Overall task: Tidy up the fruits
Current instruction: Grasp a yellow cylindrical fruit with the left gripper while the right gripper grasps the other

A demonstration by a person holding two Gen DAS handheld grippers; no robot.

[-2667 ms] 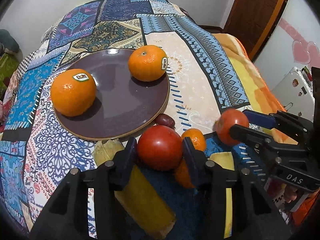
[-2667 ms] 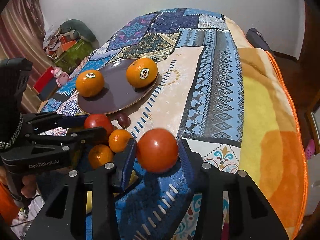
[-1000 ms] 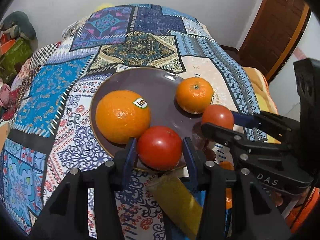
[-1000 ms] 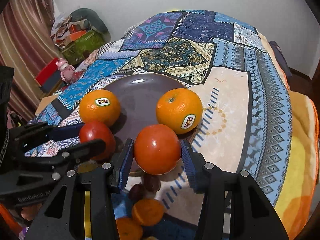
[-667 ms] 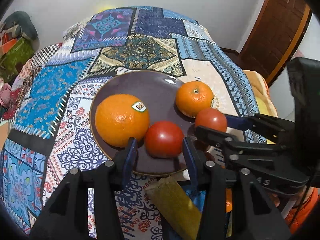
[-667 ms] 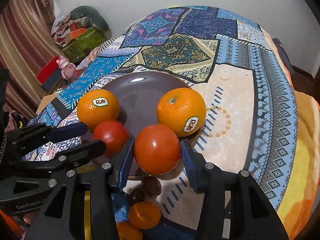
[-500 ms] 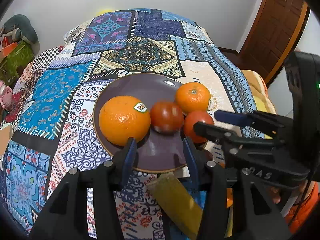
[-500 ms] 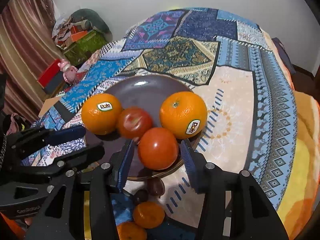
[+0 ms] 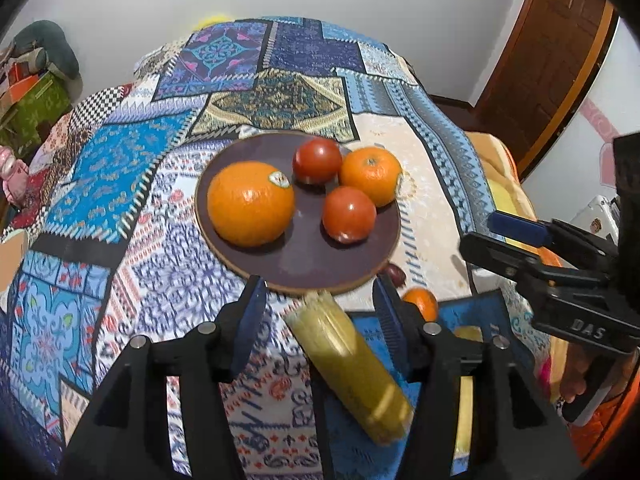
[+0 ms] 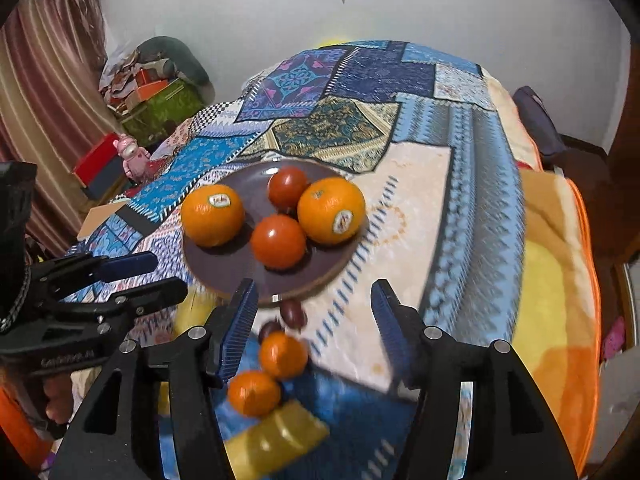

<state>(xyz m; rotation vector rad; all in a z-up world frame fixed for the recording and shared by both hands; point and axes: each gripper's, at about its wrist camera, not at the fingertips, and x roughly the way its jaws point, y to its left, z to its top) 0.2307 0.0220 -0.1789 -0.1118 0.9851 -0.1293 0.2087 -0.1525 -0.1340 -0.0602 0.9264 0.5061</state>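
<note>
Below the spread, empty right gripper, the small round orange mandarin probably bruises; pinch its middle.

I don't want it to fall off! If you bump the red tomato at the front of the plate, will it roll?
Probably yes. The tomato is round and glossy, so a nudge would likely roll it. The plate looks shallow, with a low rim that might not stop it. The big orange beside it could block it on that side.

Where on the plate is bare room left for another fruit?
Bare room is along the near rim of the plate, below the large orange and the near tomato. The far right is crowded: the far tomato and the smaller orange sit close together.
</note>
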